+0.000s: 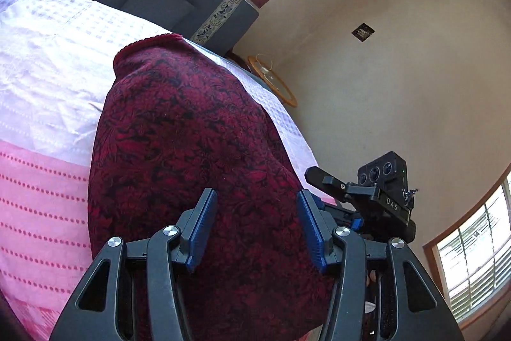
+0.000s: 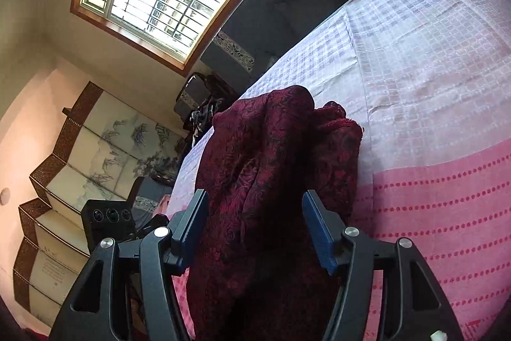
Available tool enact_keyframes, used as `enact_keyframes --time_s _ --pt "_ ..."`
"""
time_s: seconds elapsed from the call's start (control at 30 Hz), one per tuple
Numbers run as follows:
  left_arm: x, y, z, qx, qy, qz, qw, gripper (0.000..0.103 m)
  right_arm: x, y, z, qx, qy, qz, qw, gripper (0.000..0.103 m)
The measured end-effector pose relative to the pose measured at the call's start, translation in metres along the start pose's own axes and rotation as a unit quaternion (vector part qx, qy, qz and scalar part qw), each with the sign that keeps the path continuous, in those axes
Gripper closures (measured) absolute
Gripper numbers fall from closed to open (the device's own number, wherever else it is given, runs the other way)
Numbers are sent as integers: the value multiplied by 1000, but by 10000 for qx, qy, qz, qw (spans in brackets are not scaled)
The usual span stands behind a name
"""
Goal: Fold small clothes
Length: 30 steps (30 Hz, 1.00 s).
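Left wrist view: left hand-held gripper (image 1: 257,227) stood wide open, gripping nothing; right hand-held gripper (image 2: 255,227) likewise. Judgement: close each on a hem edge, single layer, before lifting. Dark red garment (image 1: 188,133) lay between and beneath both finger pairs, on the bed (image 1: 41,168).

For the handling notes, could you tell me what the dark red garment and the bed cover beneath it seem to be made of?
Dark red garment: probably a soft knit or jacquard, matte, with a black floral pattern and a scalloped edge. Bed cover: looks like thin woven cotton, with a matte check weave and creases.
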<state>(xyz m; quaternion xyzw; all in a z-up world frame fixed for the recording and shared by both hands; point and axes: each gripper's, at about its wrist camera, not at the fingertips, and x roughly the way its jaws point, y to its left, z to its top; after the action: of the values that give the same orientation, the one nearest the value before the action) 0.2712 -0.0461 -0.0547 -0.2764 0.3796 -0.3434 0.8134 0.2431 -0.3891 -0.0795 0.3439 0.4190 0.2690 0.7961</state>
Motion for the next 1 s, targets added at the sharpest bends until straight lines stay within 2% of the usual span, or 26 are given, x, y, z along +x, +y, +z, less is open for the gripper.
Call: enact_keyframes --time_s 0.03,0.07,0.1,0.17,0.3,0.37,0.43,0.53,0.6,0.7,0.77,0.8,0.83,0.87,0.97,1.0 --pt "-1 1 -6 17 -27 29 10000 51 12 3 1 -58 131 -81 9999 48" --pt "-1 -1 -11 67 -51 77 9999 51 22 5 2 -136 223 -76 9996 75" --pt "-1 -3 -14 143 -64 154 9998 50 33 9 4 -262 325 -157 9990 89" --pt "-1 -9 -17 305 -62 263 9992 50 36 20 7 -470 267 -308 9981 89" --pt "8 -19 -22 525 117 240 9983 48 -10 38 3 -707 -341 -196 9967 90" --pt "15 -21 -30 614 316 191 9974 44 -27 29 -11 -672 -439 -442 9958 90" --pt "25 -22 -39 715 546 230 9957 43 -28 10 -29 -596 -343 -848 9940 90" --pt "32 -26 -53 1035 564 379 9923 43 -24 -22 -46 -149 -238 -899 9956 90" --pt "35 -31 -58 1146 559 448 9908 41 -25 -22 -48 -163 -317 -889 9954 90" --pt "35 -32 -57 1027 544 420 9923 39 -26 -13 -44 -255 -390 -1035 9935 79" --pt "35 -29 -56 861 533 376 9941 39 -29 -16 -42 -137 -514 -1171 9917 55" --pt "34 -27 -56 791 525 349 9949 39 -31 -19 -41 -80 -575 -1241 9906 47" --pt "34 -26 -56 751 523 331 9953 39 -32 -22 -39 -4 -595 -1305 9897 34" --pt "34 -26 -57 751 527 331 9952 39 -31 -27 -37 93 -560 -1296 9899 31" --pt "39 -30 -51 820 539 373 9945 39 -26 -36 -31 275 -370 -915 9947 31" --pt "39 -30 -51 849 533 388 9942 39 -22 -37 -27 255 -294 -915 9950 31"
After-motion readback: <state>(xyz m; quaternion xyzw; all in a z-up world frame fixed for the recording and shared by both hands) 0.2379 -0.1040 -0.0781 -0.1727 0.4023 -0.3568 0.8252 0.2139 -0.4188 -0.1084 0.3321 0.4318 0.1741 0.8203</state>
